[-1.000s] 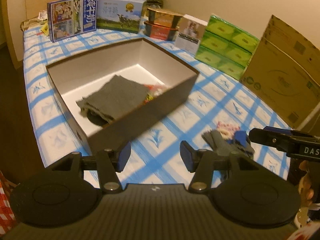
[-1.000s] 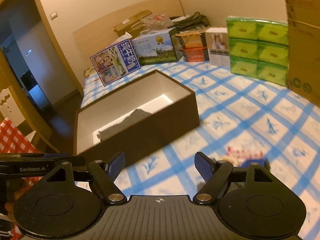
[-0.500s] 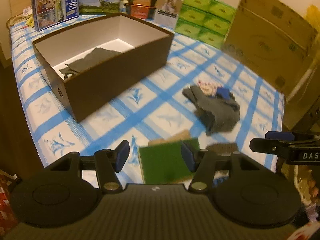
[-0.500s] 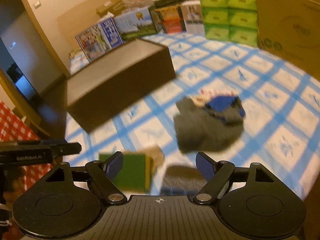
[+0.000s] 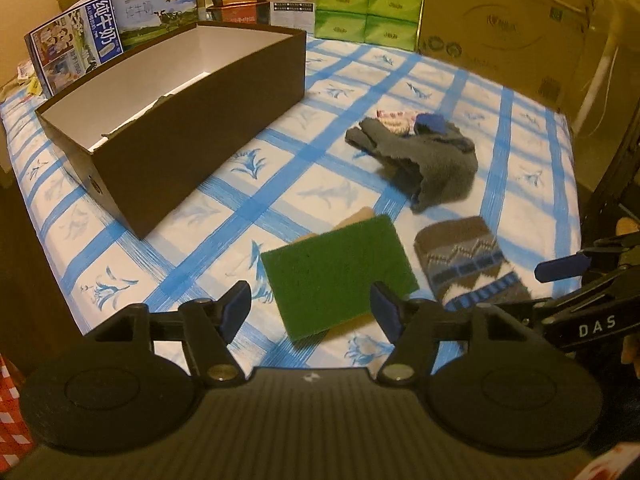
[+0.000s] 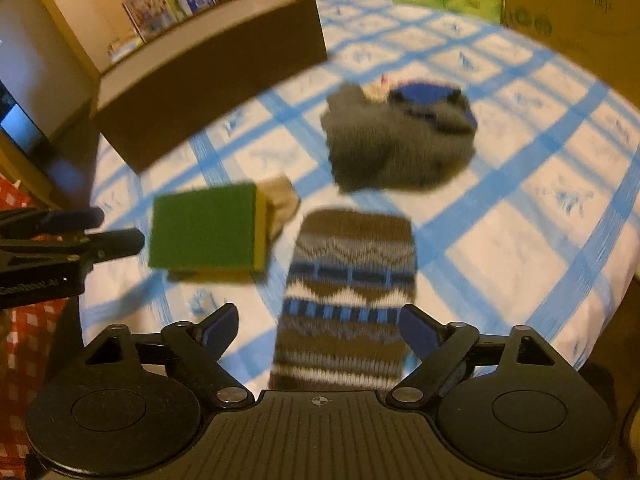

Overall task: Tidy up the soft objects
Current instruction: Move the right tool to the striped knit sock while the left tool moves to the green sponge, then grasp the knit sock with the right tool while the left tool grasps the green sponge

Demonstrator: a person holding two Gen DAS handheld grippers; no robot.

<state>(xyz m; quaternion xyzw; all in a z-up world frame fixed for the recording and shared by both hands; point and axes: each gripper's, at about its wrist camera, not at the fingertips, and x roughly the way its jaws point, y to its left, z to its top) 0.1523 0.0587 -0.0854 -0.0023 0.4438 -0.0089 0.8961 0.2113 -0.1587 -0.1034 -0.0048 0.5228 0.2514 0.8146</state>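
A green-topped sponge (image 5: pixel 340 272) lies on the blue-checked cloth, just ahead of my open left gripper (image 5: pixel 310 308); the right wrist view shows it too (image 6: pixel 204 232). A brown and blue patterned sock (image 5: pixel 470 264) lies right of it, and its near end sits between the fingers of my open right gripper (image 6: pixel 318 328). The sock also shows in the right wrist view (image 6: pixel 348 292). A grey cloth pile (image 5: pixel 424 160) with blue and pink pieces lies farther back. The brown box (image 5: pixel 192 128) stands at the left with a white inside.
Milk cartons (image 5: pixel 76 48), green tissue packs (image 5: pixel 368 0) and a big cardboard carton (image 5: pixel 508 28) line the far side. The cloth's near edge drops off at the left (image 5: pixel 52 240). A tan item (image 5: pixel 352 220) lies under the sponge's far edge.
Both grippers have pulled back from the box and dropped low over the near cloth. The sponge and the sock have come into view close to the fingers. The right view is blurred by motion.
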